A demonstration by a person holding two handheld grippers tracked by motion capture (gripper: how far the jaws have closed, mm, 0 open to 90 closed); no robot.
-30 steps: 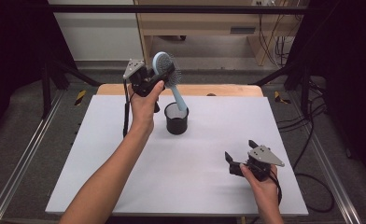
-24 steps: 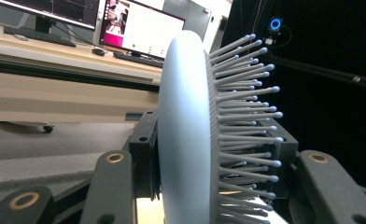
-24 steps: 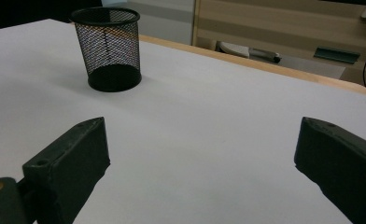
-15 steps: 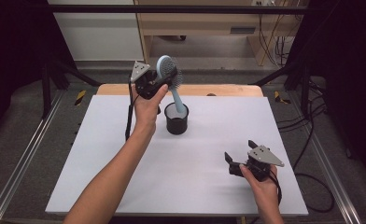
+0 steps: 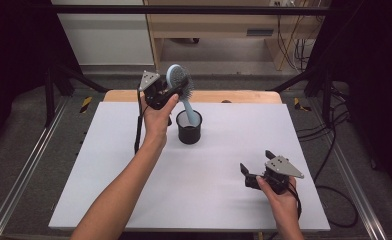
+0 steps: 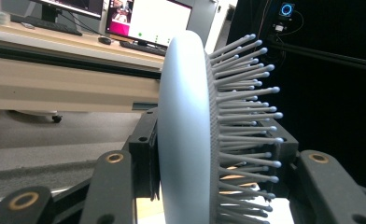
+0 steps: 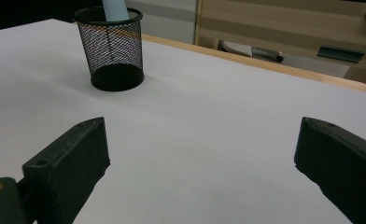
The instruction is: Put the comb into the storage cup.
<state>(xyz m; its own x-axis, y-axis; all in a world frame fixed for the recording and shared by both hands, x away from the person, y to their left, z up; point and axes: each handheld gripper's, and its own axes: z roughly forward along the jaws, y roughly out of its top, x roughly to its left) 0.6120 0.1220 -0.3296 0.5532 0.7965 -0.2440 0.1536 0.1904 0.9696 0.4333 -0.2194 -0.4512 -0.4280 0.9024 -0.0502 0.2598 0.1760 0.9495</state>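
Two grippers are at work over the white table [image 5: 134, 190]. Against the frame a second back, the left gripper [image 5: 176, 90] has carried the hairbrush [image 5: 176, 80] a little to the right and brought it more upright, so the pale blue handle now drops more steeply into the mesh cup [image 5: 189, 128] rather than leaning across from the left. Half a second ago the brush head was already close to where it is now. The right gripper [image 5: 254, 172] sits in the same spot near the table's front right as in both earlier frames.

In the left gripper view the jaws are clamped on the brush head [image 6: 186, 130], one pad on its smooth back and the other in among the bristles, which point to the right of that view.

Black and cylindrical, the cup stands upright toward the far middle of the table, and the lower end of the handle [image 7: 116, 9] is inside it; how deep it reaches cannot be told.

In the right gripper view the jaws stand wide apart with bare table between them, the cup well ahead
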